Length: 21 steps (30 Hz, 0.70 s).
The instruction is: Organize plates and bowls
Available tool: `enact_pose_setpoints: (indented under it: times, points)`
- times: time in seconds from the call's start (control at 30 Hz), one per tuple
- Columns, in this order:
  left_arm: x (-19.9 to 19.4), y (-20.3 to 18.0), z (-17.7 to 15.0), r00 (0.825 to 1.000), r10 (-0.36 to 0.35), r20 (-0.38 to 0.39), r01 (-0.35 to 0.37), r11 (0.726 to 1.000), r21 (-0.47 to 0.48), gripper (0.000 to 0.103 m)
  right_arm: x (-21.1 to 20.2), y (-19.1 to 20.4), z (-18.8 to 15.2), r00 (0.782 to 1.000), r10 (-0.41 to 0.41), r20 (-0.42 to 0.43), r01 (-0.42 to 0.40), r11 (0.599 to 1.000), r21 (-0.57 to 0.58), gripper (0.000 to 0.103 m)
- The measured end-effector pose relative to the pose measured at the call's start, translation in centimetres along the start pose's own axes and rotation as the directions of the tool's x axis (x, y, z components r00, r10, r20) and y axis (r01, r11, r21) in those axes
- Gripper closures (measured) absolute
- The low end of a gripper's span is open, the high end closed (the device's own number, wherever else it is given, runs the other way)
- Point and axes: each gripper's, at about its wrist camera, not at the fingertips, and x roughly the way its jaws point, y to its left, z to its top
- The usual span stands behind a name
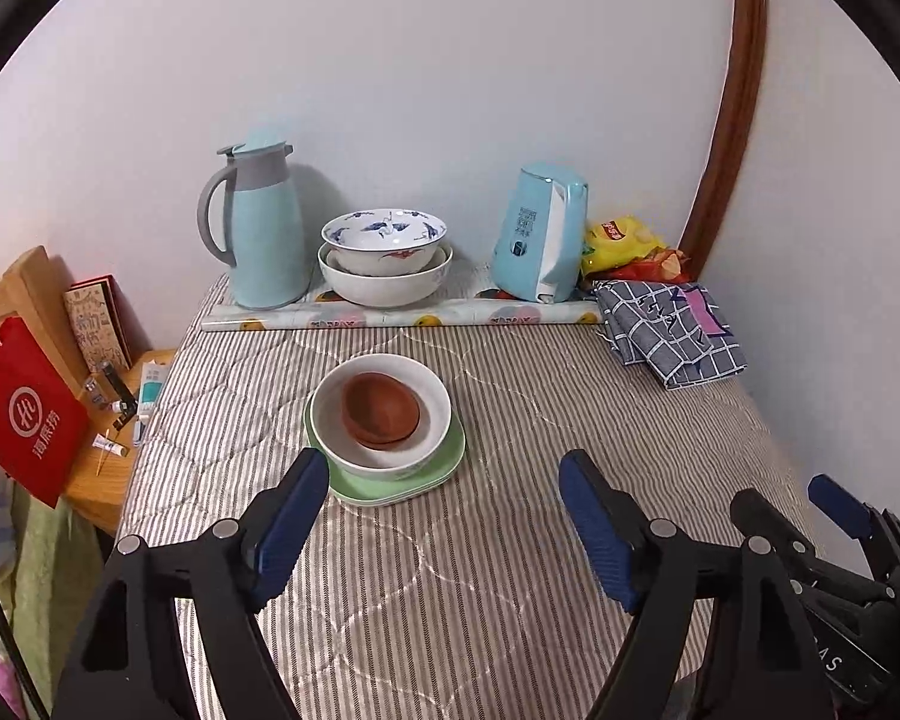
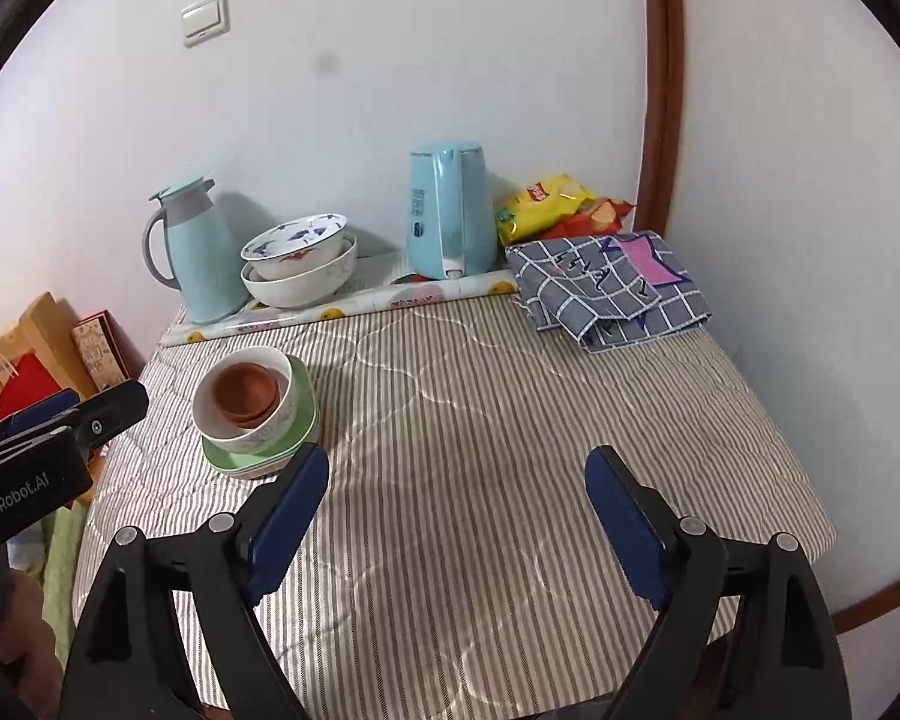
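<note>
Left hand-held gripper [image 1: 444,477] & right hand-held gripper [image 2: 456,477] are both wide apart, w/ nothing in them. Just past the left one: brown bowl [image 1: 381,409] in white bowl [image 1: 384,420] on green plates [image 1: 402,489]. A bump could tip this stack, bc the striped surface [image 1: 510,420] looks soft.

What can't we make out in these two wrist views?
- Green plates: count unclear in both views; the white bowl covers them.
- Brown dishes: one or several nested, rims too close to tell.
- Lower white bowl at the wall: inside hidden by the blue-patterned bowl.
- Red bag: cut off by the left view's edge.
- Small items on the side table: too small.
</note>
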Motion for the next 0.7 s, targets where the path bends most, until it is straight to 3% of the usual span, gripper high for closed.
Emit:
enact_pose_setpoints:
  times: [0.7]
  points:
    - [0.31,0.28,-0.05,1.000,0.010,-0.009,-0.011,1.000,-0.008,0.025,0.23,-0.26,-0.19,1.000,0.000,-0.019,0.001,1.000,0.018,0.016]
